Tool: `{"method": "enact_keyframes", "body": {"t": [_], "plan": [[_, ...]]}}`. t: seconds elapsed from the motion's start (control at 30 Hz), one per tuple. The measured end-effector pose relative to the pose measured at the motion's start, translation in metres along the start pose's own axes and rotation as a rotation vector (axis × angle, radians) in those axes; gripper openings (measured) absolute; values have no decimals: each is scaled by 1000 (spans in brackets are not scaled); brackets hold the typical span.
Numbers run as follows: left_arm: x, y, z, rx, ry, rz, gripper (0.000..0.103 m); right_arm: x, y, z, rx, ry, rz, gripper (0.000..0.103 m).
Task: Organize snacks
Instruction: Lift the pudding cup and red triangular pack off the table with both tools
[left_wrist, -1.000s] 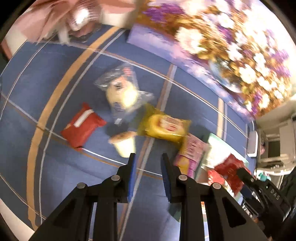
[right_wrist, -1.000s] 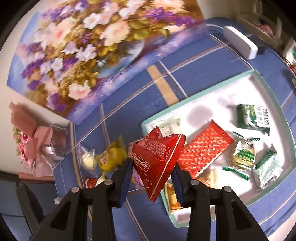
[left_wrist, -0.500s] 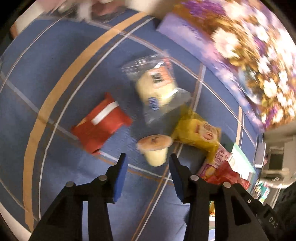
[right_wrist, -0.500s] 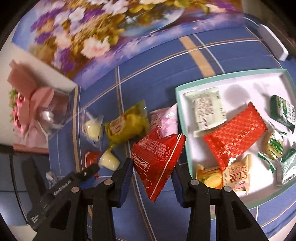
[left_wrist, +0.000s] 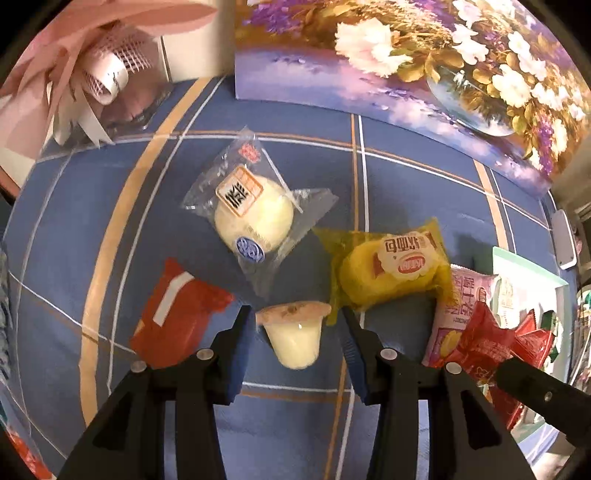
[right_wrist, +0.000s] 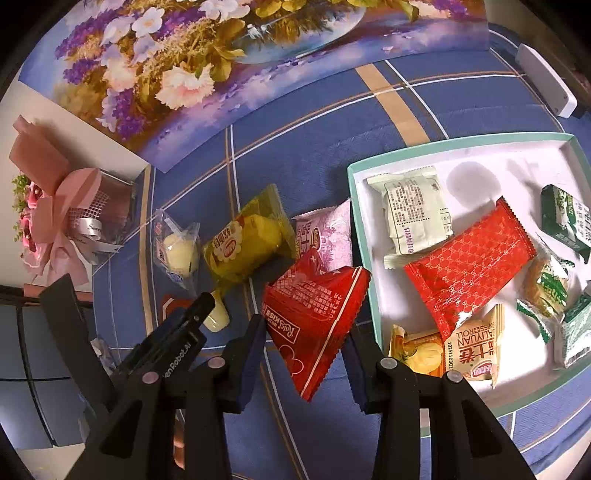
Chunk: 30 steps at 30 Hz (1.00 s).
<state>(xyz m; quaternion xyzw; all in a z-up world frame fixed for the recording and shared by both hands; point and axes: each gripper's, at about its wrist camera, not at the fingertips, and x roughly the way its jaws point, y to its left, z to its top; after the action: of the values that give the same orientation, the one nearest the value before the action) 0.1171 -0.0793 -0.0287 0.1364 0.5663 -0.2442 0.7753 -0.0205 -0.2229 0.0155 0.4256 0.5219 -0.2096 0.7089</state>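
Here, left gripper (left_wrist: 297, 328) parted around jelly cup (left_wrist: 293, 338), untouching, right gripper (right_wrist: 306, 334) clenched on red snack packet (right_wrist: 314, 314)

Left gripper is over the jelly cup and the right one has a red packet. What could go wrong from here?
1. The left gripper straddles the jelly cup, which lies tipped on its side; closing on the tapered wall could squirt it out.
2. The red packet in the right gripper is held by soft wrapping and could slip before reaching the tray.
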Motion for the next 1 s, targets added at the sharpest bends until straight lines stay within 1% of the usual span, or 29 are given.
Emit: {"method": "enact_keyframes", "body": {"t": [0.1, 0.2, 0.27, 0.33, 0.43, 0.5, 0.63, 0.7, 0.83, 0.93, 1.0], "plan": [[-3, 0, 3, -11, -28, -20, 47, 1, 0, 0, 1, 2, 0, 43], [0, 3, 5, -44, -40, -46, 47, 2, 0, 0, -1, 4, -1, 43], [3, 2, 5, -46, -45, -71, 47, 3, 0, 0, -1, 5, 0, 43], [5, 0, 3, -35, -34, -82, 47, 4, 0, 1, 0, 7, 1, 43], [8, -3, 1, -6, -6, -74, 47, 6, -1, 1, 3, 11, 4, 43], [9, -4, 0, 13, 37, -70, 47, 6, -1, 1, 2, 12, 4, 43], [8, 0, -6, 23, 94, -81, 47, 7, -2, 1, 0, 19, 4, 43], [8, -1, -10, 50, 110, -67, 47, 7, -3, 0, 3, 21, 4, 43], [14, -6, -15, 76, 125, -10, 47, 8, -4, 0, 0, 25, 2, 43], [18, -15, -20, 127, 135, 51, 47, 10, -4, 0, 0, 27, 1, 43], [23, -18, -23, 137, 147, 85, 47, 11, -4, 0, 0, 30, 2, 43]]}}
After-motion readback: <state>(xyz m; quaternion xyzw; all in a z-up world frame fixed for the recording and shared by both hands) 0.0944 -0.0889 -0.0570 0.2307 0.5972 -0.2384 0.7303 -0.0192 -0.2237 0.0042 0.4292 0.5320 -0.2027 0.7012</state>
